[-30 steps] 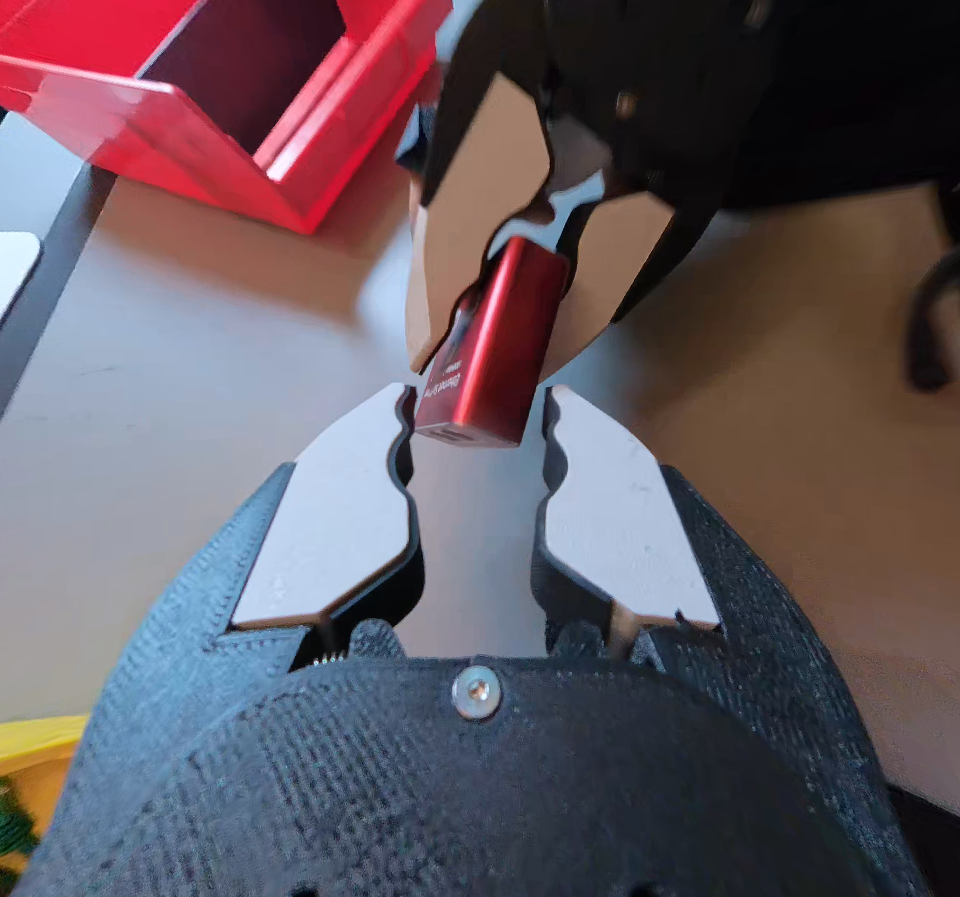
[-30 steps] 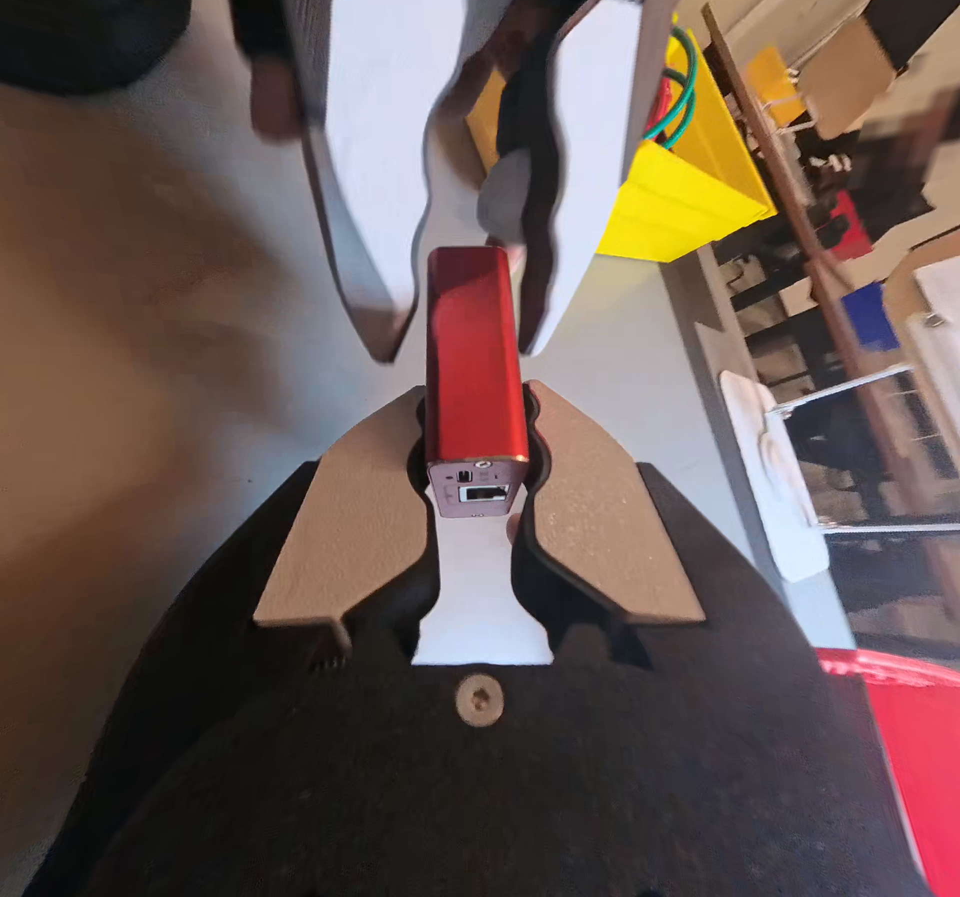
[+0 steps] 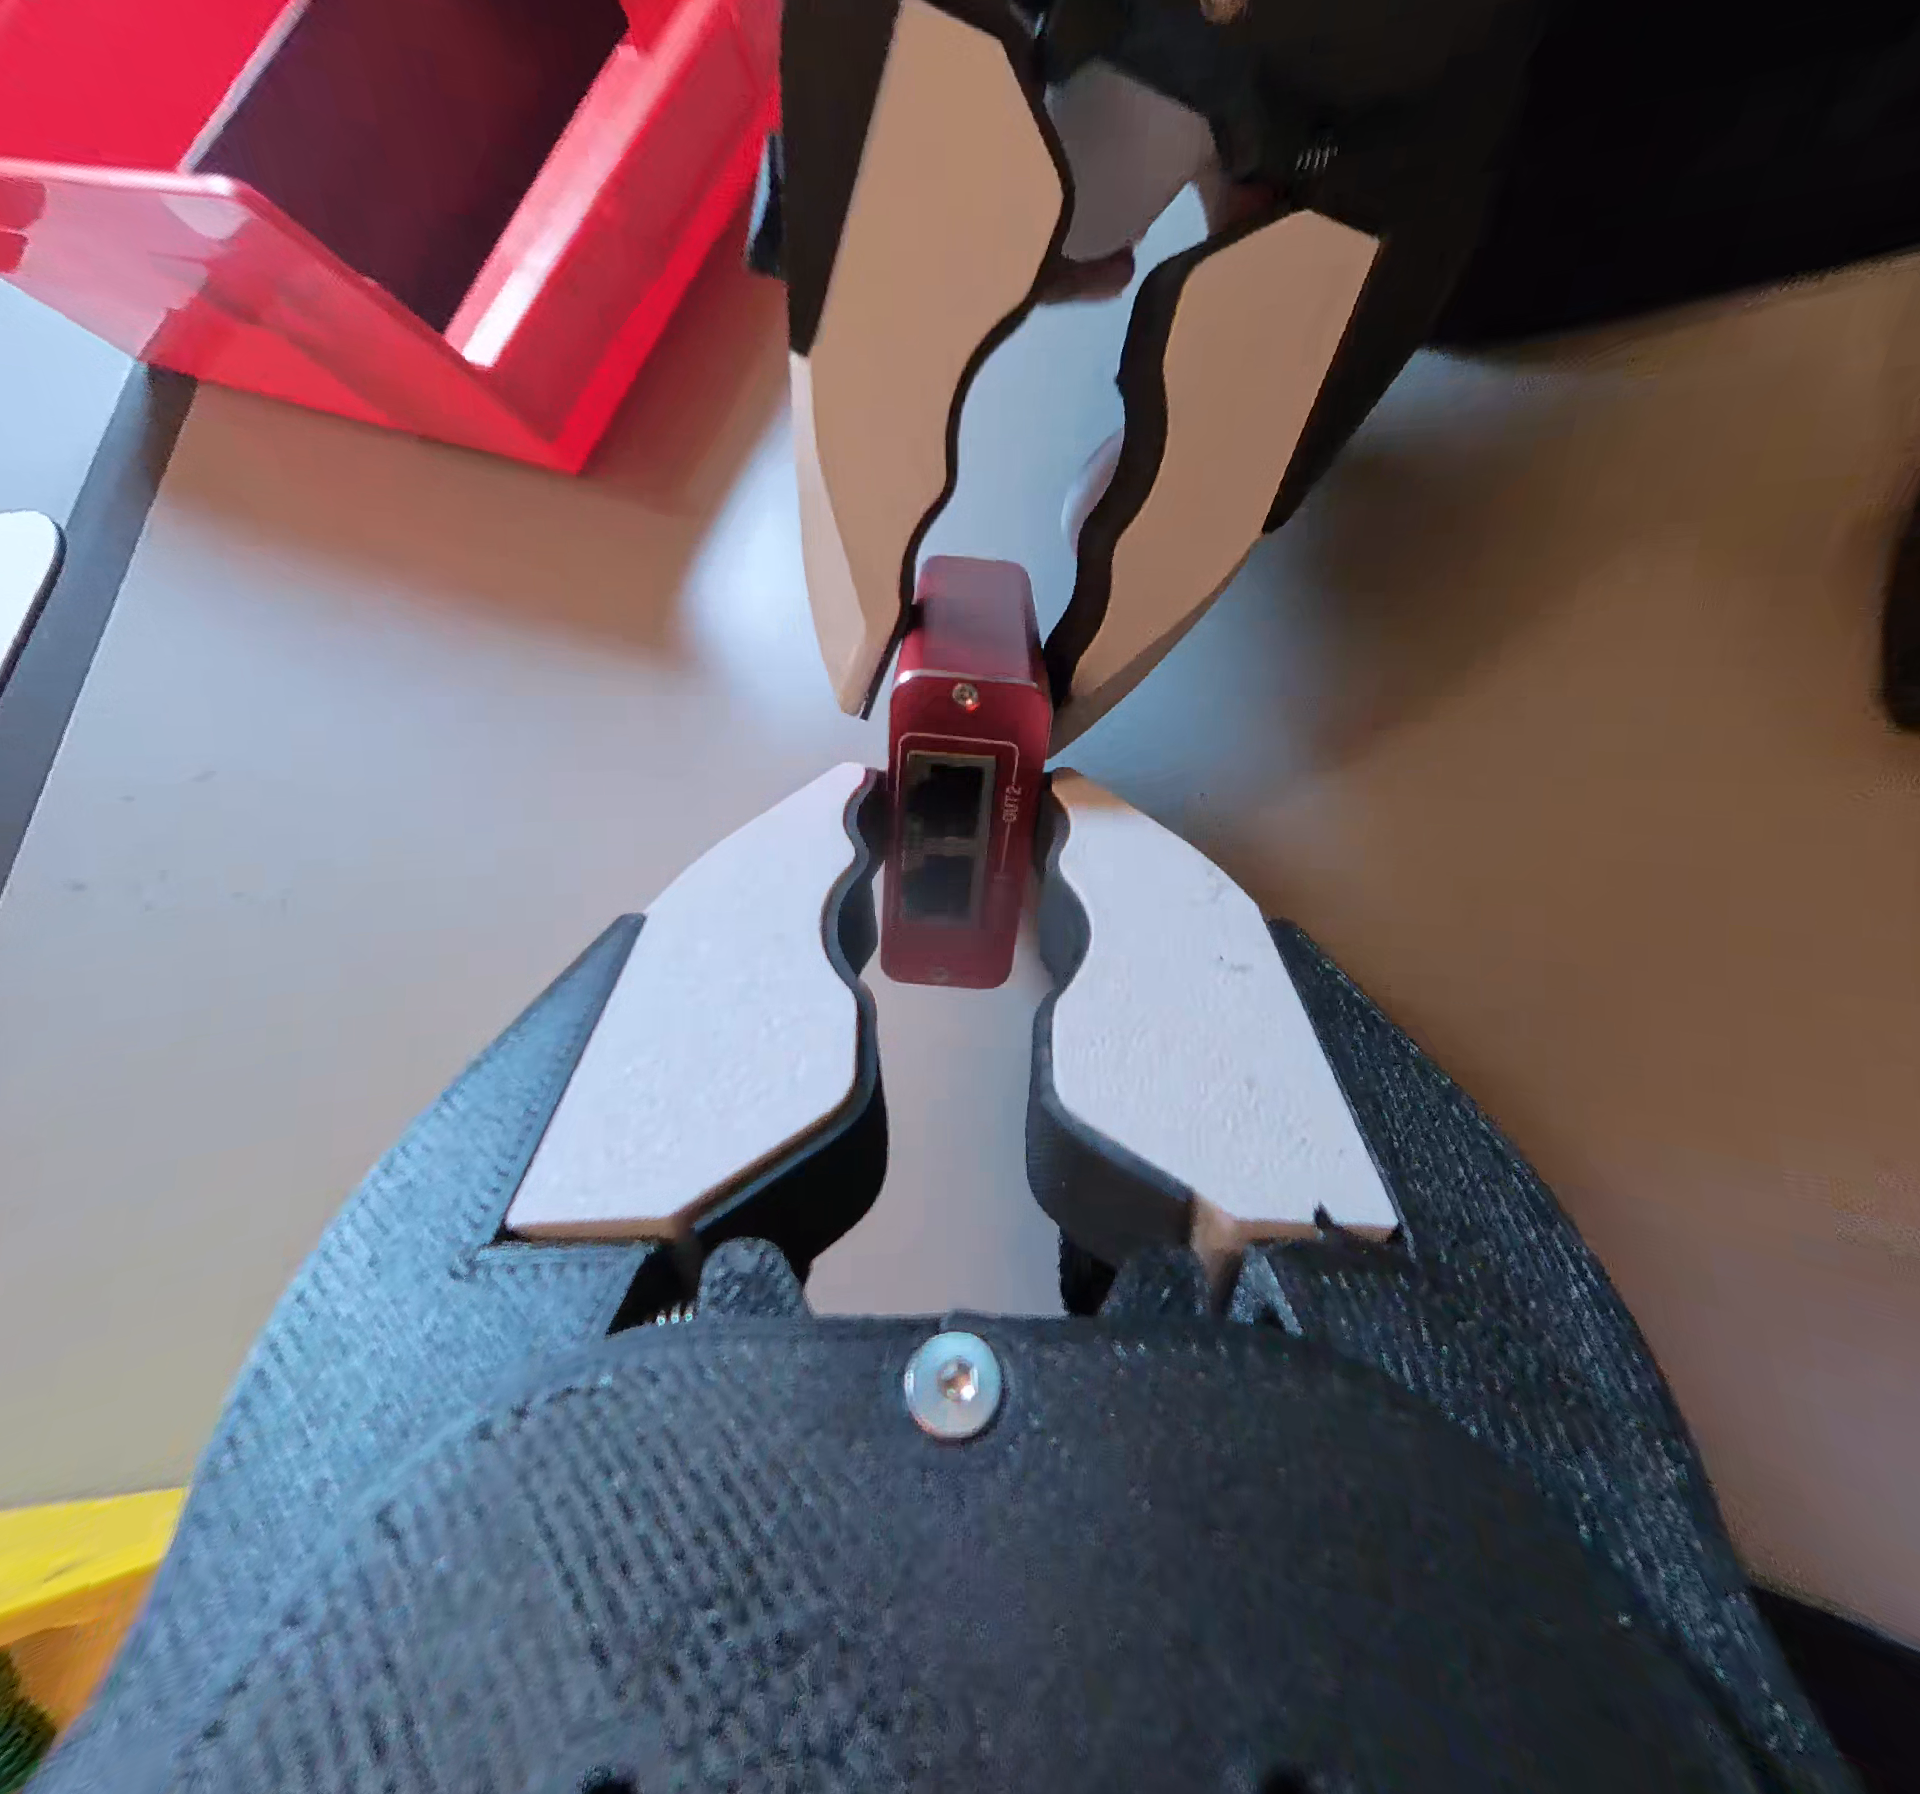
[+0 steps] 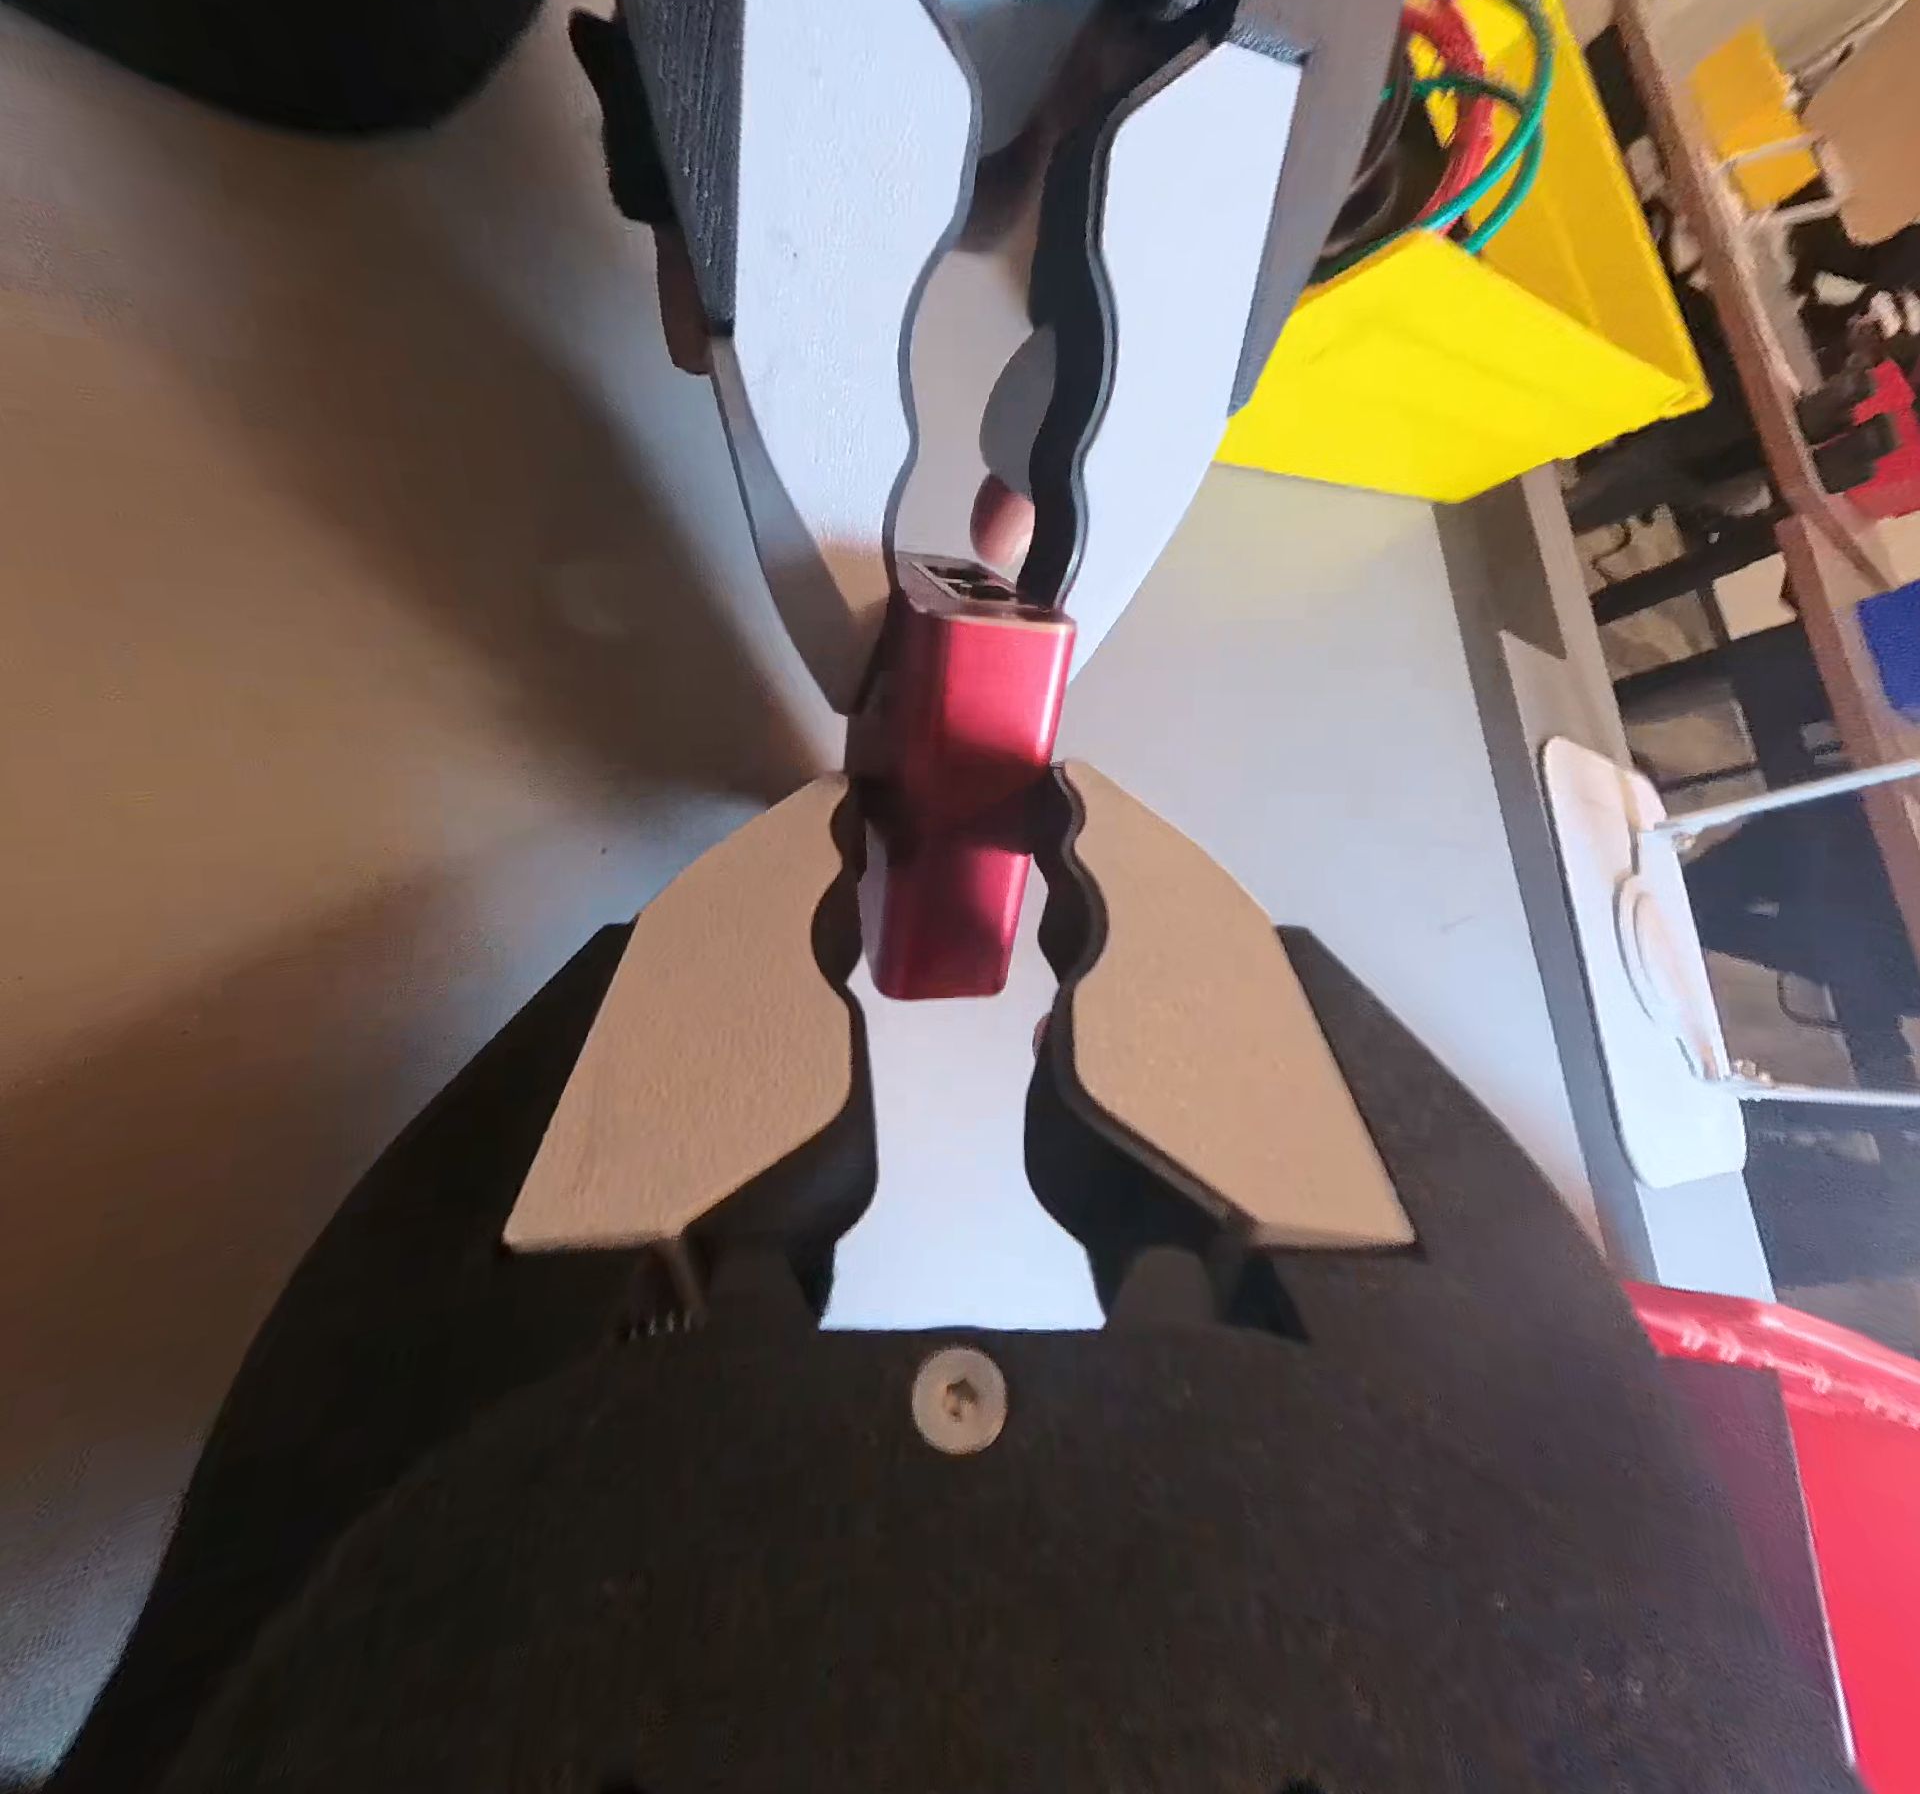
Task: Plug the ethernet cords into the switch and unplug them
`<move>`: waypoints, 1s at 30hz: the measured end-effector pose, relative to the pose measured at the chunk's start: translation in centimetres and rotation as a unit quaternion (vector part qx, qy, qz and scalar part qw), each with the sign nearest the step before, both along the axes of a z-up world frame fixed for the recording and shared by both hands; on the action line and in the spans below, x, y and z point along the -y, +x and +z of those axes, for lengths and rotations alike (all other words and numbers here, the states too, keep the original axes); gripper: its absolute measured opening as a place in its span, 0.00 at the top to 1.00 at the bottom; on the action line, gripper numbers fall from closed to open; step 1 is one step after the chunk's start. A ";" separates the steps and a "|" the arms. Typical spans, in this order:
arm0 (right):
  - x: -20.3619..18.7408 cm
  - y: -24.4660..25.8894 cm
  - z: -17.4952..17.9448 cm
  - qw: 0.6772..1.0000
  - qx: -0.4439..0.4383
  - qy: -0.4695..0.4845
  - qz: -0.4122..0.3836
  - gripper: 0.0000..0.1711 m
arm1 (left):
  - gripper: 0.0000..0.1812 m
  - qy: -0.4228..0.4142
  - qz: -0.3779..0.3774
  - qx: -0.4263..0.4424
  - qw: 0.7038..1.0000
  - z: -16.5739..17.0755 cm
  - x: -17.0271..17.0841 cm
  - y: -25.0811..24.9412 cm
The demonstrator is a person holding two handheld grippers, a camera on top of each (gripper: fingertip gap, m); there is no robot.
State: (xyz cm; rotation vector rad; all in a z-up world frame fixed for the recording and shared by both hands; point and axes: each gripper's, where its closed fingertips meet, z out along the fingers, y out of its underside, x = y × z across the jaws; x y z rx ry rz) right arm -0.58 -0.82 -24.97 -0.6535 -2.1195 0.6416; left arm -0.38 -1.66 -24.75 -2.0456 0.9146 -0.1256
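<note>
Since a second ago the red switch (image 3: 961, 814) has swung port-end toward the left tool (image 3: 961, 788), now closed on its sides; the right tool (image 4: 951, 799) also grips it, above the tabletop (image 3: 364, 809). Handover step, I judge: next, one tool must release. One switch with two ports; red bin (image 3: 343, 134) at 11 o'clock, yellow bin (image 4: 1455, 373) holding cords.

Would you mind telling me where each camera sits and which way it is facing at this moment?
Left wrist view: sits on the left gripper, looks along its white fingers at the red switch, the right gripper and the red bin.
Right wrist view: sits on the right gripper, looks along its tan fingers the opposite way, at the left gripper and the yellow bin.
Shared: the switch and both grippers.
</note>
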 end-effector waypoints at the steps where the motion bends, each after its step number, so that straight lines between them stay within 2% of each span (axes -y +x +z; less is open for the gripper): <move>1: 0.1 0.0 0.5 1.000 -0.017 -0.009 0.008 0.83 | 0.84 0.011 -0.003 0.014 1.000 0.6 0.0 0.0; 5: 0.0 0.0 2.6 0.996 -0.078 -0.030 0.018 0.84 | 0.80 0.044 0.009 0.010 0.999 1.5 -0.2 -1.1; 10: 0.3 0.1 3.6 0.992 -0.126 0.002 0.021 0.84 | 0.84 0.109 -0.011 -0.052 0.993 2.1 -0.2 -1.4; 14: 0.4 0.0 4.1 0.990 -0.136 -0.016 0.020 0.80 | 0.85 0.150 -0.039 -0.034 0.987 3.2 0.2 -1.0; 17: 0.5 0.0 3.2 0.993 -0.109 -0.036 0.022 0.75 | 0.85 0.152 -0.051 -0.035 0.986 3.2 0.3 -0.4; 18: 0.7 -0.1 3.1 0.993 -0.106 -0.039 0.023 0.75 | 0.85 0.151 -0.056 -0.036 0.986 3.0 0.4 -0.2; 20: 1.1 -0.1 2.9 0.994 -0.104 -0.028 0.031 0.82 | 0.85 0.151 -0.070 -0.031 0.986 2.8 0.6 0.3; 24: 1.3 0.1 2.7 0.996 -0.087 -0.019 0.032 0.83 | 0.85 0.149 -0.078 -0.019 0.986 2.6 0.6 0.3; 28: 0.5 -0.4 2.7 0.995 -0.095 0.026 -0.004 0.84 | 0.84 0.081 -0.035 0.052 0.995 2.2 0.4 -0.7; 30: -0.5 -0.7 3.0 0.993 -0.110 0.040 -0.031 0.84 | 0.83 0.080 -0.007 0.100 0.992 3.0 0.1 -2.0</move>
